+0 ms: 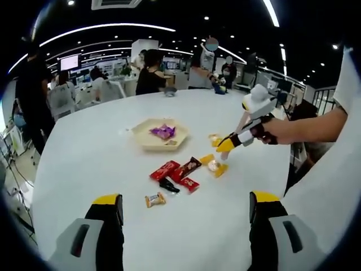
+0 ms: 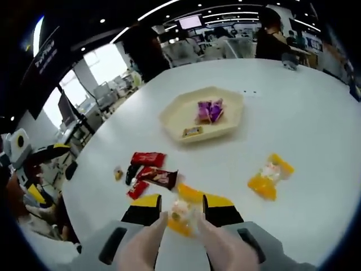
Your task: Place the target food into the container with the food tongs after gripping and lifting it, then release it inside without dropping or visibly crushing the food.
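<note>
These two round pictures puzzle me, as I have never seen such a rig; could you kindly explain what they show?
A person holds a two-jaw gripper in each hand, and a fisheye camera rides on each, looking forward along its yellow-tipped jaws. The left gripper view shows the left gripper open and empty above a white table; the right gripper reaches in from the right. The right gripper view shows pale tongs between its jaws, closing around a yellow-wrapped candy. On the table lie a cream tray holding purple-wrapped sweets, several red and dark chocolate bars, and another yellow candy. Other people stand behind.
</note>
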Demonstrator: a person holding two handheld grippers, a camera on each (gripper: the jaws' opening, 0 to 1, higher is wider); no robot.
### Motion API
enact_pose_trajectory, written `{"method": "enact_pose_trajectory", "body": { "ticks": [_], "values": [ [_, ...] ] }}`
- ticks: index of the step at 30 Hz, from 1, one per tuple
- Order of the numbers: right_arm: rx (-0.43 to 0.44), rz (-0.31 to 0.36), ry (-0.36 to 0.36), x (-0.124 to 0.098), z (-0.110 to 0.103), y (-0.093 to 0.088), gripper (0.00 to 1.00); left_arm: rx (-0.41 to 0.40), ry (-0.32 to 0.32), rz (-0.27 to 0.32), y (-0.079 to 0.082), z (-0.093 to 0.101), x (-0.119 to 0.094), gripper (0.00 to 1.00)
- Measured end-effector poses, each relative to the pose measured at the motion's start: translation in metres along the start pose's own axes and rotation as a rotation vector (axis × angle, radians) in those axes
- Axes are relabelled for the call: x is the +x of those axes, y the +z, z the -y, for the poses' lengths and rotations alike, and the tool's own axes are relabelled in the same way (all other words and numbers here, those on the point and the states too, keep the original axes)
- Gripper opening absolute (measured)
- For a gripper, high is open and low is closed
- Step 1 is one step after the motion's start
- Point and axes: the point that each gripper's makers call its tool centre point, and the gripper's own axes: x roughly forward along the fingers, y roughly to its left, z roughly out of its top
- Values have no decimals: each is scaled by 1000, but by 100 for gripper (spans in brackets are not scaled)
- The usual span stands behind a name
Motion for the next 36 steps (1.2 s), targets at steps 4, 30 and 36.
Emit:
{"method": "enact_pose_trajectory", "body": {
  "ticks": [4, 30, 36],
  "values": [
    [41, 1, -55, 4, 7, -2, 28, -4, 4, 0, -1, -1, -1, 93],
    [51, -7, -127, 34, -1, -4, 29, -20, 28, -3, -5, -9, -8, 93],
    [-56, -11, -118, 40, -5, -2, 29, -23, 32, -1, -4, -11, -8, 93]
  ]
}}
